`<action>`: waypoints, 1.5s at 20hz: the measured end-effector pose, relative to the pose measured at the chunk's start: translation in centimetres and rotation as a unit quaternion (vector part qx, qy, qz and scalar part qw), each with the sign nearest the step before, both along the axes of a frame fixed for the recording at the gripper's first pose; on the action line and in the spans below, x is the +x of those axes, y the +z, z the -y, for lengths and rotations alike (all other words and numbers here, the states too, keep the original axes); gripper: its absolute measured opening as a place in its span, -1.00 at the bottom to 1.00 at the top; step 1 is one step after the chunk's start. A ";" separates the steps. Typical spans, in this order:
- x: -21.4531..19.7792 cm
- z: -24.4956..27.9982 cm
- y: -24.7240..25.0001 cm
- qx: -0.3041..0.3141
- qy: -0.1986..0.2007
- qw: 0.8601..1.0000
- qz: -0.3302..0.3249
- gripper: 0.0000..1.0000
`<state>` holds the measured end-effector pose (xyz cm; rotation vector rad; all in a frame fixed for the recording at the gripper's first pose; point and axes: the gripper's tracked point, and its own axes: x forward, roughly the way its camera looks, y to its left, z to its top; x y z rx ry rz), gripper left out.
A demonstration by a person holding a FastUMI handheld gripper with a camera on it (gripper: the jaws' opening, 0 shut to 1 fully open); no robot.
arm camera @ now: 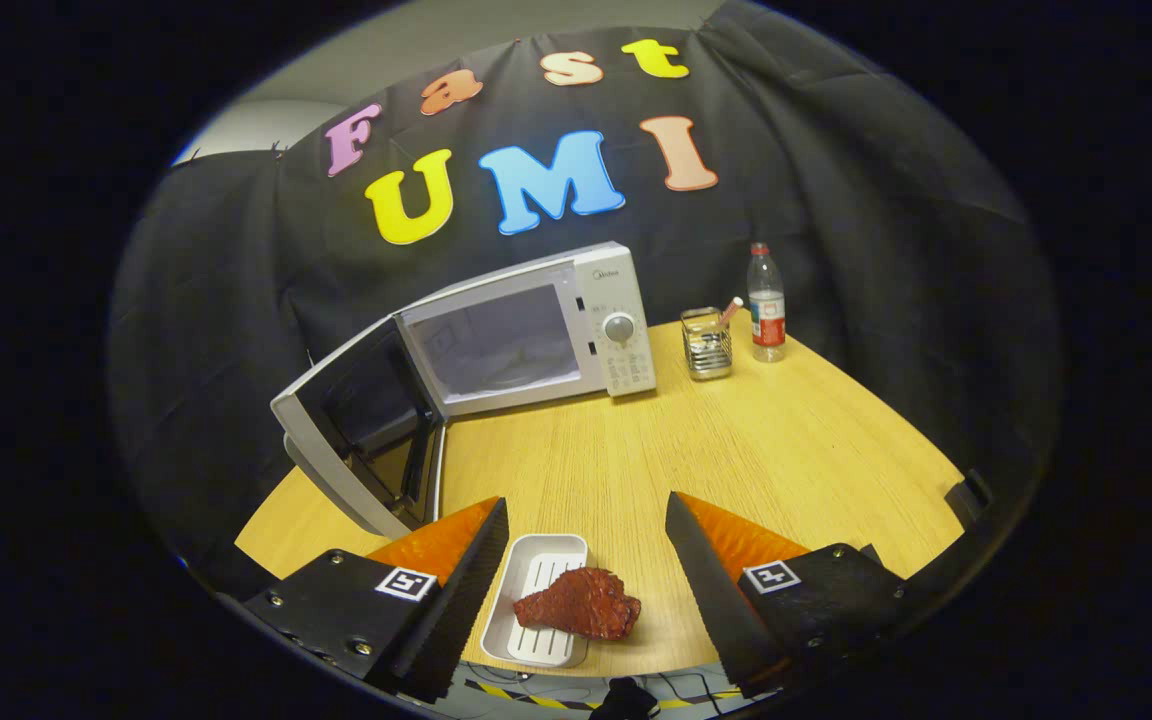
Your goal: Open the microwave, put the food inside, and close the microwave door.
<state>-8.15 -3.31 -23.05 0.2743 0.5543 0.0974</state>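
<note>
Between my jaws, which stand wide apart and hold nothing, the meat [578, 603] lies on a white tray [536, 570] at the surface's near rim. Microwave [526, 335] door [361, 440] is open. I lower squarely, then close on the tray's sides.

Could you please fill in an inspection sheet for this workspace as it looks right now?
Surface: light wooden table, bare in the middle.
Job's things: white microwave at the back, its door swung open; dark red piece of meat lying half on a white ridged tray between the fingers.
Clutter: wire mesh holder and clear plastic bottle beside the microwave.
Grippers: gripper open, fingers wide either side of the tray, touching nothing.
Cables: dark cables below the table's near edge.
Surroundings: black cloth wall behind the table.
</note>
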 end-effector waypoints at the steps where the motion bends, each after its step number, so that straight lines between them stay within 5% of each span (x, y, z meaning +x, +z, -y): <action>1: -0.4 0.0 -0.9 0.004 -0.002 1.000 -0.012 0.92; 10: -2.1 -1.0 -6.4 0.086 -0.021 0.992 -0.088 0.81; 12: -2.2 -0.9 -7.1 0.114 -0.036 0.987 -0.104 0.45; 17: -2.8 -2.0 -7.6 0.170 -0.035 0.975 -0.138 -0.02; 18: -2.9 -2.5 -7.8 0.169 -0.027 0.975 -0.144 -0.02; 20: -2.8 -2.4 -7.2 0.165 -0.029 0.977 -0.134 -0.46; 22: -3.0 -2.6 -5.3 0.174 -0.021 0.978 -0.112 -0.47; 23: -2.5 -3.4 -5.3 0.170 -0.014 0.980 -0.106 -0.70; 30: -0.7 -4.9 -0.7 0.119 0.038 0.990 -0.060 -0.72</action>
